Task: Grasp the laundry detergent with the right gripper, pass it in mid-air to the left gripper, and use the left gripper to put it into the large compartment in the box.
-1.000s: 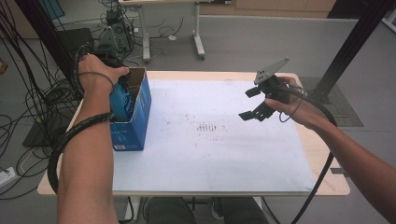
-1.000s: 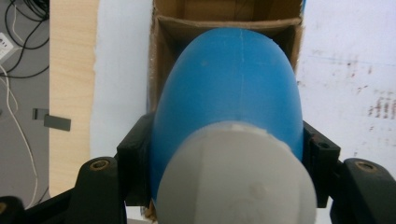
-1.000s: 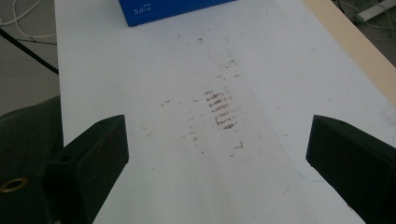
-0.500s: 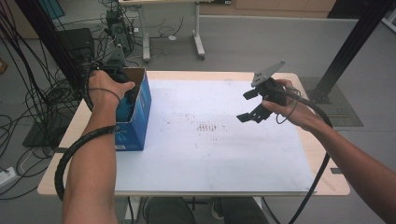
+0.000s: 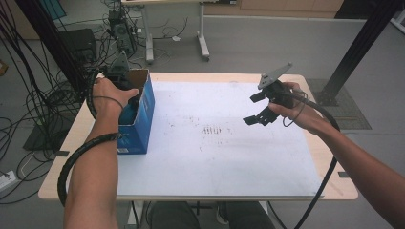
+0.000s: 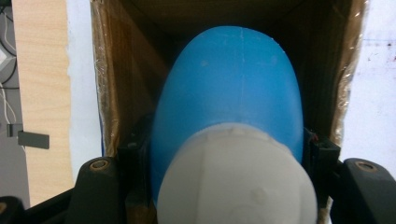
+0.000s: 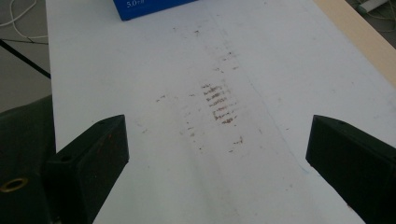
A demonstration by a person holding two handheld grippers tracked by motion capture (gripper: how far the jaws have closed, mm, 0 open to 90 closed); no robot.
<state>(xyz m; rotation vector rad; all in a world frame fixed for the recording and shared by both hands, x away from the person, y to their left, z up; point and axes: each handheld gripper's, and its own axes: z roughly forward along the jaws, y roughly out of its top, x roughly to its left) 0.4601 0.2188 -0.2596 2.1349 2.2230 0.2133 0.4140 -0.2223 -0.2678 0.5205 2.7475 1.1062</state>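
The left gripper [image 6: 224,186] is reaching down into the open top of a blue cardboard box [image 5: 141,121], and its fingers are clamping a blue bottle with a white cap [image 6: 229,93] by its sides. In the left gripper view the bottle is lying between the brown inner walls of the box, cap toward the camera and body pointing deeper in. This attitude suggests that the bottle is being either lowered into the box or lifted out of it; the pictures are not settling which. The grip across the body, just behind the cap, is keeping the bottle in line with the narrow box, so that it is clearing both walls.

The box is standing upright at the left edge of the white sheet covering the worktop [image 5: 315,88], within easy reach of the left hand [image 5: 110,95].

The right gripper [image 5: 260,107] is hovering above the right half of the sheet, well apart from the box. Its fingers are standing wide with nothing between them, over a patch of brown scuff marks [image 7: 219,100]. In my judgement it is being kept clear of the working area.
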